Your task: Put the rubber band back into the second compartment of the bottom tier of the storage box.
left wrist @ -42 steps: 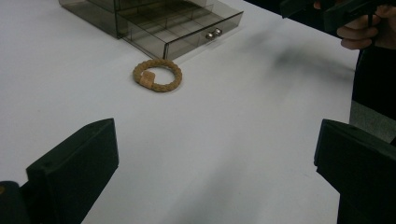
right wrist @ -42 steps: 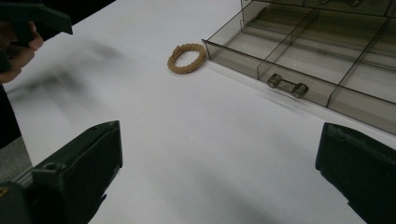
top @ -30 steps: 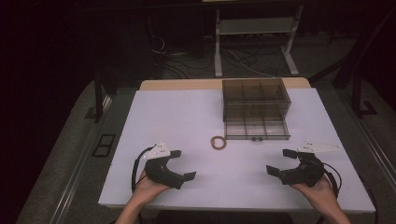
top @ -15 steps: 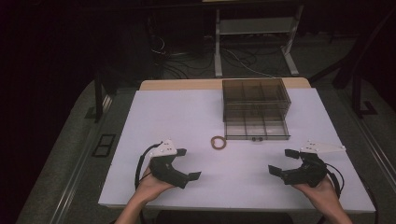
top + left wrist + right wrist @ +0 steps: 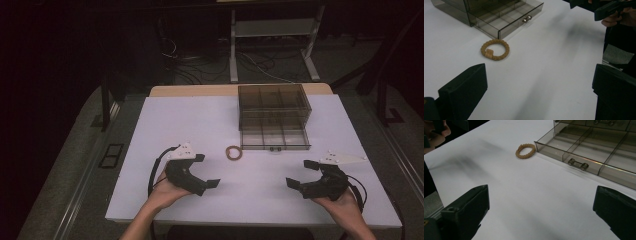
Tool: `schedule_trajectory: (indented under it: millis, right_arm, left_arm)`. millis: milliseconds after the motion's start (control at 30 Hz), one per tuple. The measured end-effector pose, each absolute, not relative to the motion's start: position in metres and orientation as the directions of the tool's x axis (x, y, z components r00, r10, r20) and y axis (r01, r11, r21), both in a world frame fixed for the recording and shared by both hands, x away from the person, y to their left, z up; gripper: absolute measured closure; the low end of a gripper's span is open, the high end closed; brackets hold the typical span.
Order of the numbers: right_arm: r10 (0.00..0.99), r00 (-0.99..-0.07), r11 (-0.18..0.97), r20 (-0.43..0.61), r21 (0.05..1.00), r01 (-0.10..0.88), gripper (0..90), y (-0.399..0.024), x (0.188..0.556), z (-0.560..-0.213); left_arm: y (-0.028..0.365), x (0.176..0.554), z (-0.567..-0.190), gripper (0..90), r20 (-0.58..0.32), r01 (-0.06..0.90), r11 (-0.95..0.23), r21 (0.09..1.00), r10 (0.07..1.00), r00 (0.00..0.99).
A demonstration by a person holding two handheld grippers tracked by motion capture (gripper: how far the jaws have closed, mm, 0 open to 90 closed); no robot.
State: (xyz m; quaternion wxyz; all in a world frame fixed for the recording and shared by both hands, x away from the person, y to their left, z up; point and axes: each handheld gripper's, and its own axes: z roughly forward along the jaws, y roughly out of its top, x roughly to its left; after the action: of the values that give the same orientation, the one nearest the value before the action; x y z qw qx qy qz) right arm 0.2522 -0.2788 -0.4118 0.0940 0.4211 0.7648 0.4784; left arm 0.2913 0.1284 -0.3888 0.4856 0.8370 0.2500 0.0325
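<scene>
Two claws hovered over a white desk [image 5: 200,125] with their jaws spread wide and nothing between them, the left claw [image 5: 206,171] and the right claw [image 5: 301,174] both set near the front edge and well apart from one another. The work in hand appeared to centre on a single tan beaded bracelet [image 5: 233,152], which lay flat on the desk between the two claws and farther forward, just beside the front corner of the open bottom drawer [image 5: 274,139] of a smoky clear organiser box [image 5: 273,106]. The risks, as judged from this layout, were plain enough: a thin ring lying flat offered little for a jaw to get under, so a claw closing from above could skid it across the smooth surface or pinch only one bead and drop it; a reach made too far forward could also knock the drawer front and its small knob [image 5: 578,164], shoving the light box back. By count, the scene held one bracelet, one organiser box with one drawer pulled out, two claws and two hands, the left hand [image 5: 162,192] and the right hand [image 5: 345,205].
</scene>
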Motion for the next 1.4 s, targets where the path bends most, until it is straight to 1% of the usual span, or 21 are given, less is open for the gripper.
schedule_trajectory:
  millis: [633, 933, 1400]
  right_arm:
    - [0.725, -0.643, 0.211, 0.246, 0.81, 0.547, 0.0, -0.277, 0.252, -0.411]
    - [0.723, -0.647, 0.219, 0.241, 0.809, 0.546, 0.0, -0.276, 0.252, -0.411]
    - [0.723, -0.65, 0.231, 0.235, 0.804, 0.548, 0.0, -0.275, 0.253, -0.411]
  left_arm:
    - [0.109, 0.317, -0.383, 0.0, -0.169, 0.364, -0.432, 0.825, 0.426, 0.889]
    - [0.099, 0.33, -0.385, 0.0, -0.173, 0.37, -0.443, 0.817, 0.423, 0.889]
    - [0.089, 0.346, -0.387, 0.0, -0.17, 0.368, -0.499, 0.784, 0.397, 0.902]
